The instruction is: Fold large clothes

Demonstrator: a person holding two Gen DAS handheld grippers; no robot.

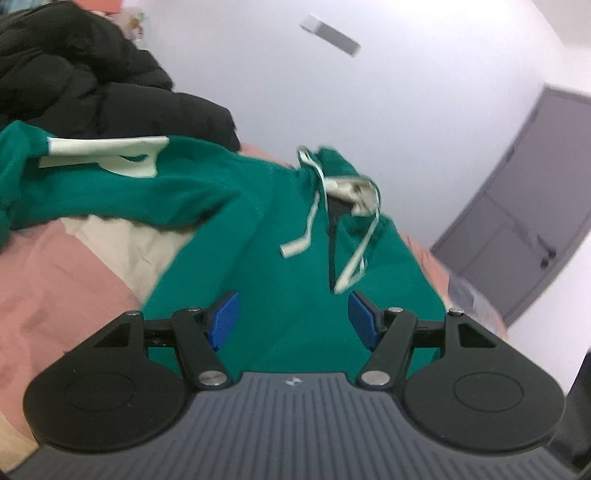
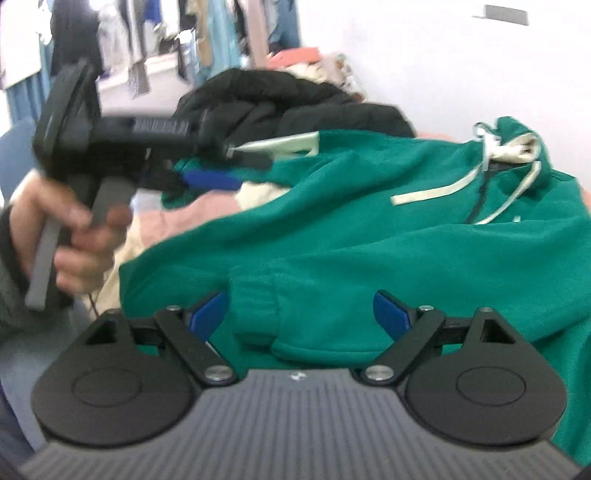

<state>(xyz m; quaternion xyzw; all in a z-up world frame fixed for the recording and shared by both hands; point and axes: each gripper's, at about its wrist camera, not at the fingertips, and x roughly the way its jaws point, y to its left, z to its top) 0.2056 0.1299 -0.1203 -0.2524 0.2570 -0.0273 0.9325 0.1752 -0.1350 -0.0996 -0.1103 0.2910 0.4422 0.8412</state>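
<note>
A green hoodie (image 1: 288, 258) lies spread on the bed, its hood (image 1: 351, 188) and white drawstrings (image 1: 306, 229) at the far end. My left gripper (image 1: 291, 317) hovers open over its body, nothing between the blue pads. In the right wrist view the hoodie (image 2: 369, 240) fills the middle. My right gripper (image 2: 301, 314) stands wide open over a ribbed green cuff (image 2: 258, 314), and the pads do not touch it. A hand (image 2: 74, 236) holds the left gripper (image 2: 240, 170) near the sleeve with the white stripe (image 2: 284, 144).
A black puffer jacket (image 1: 74, 74) is heaped behind the hoodie, also seen as the black jacket (image 2: 277, 96). The pink sheet (image 1: 55, 288) and a cream cloth (image 1: 129, 247) lie at the left. A grey door (image 1: 524, 221) stands at the right. Hanging clothes (image 2: 221, 29) fill the background.
</note>
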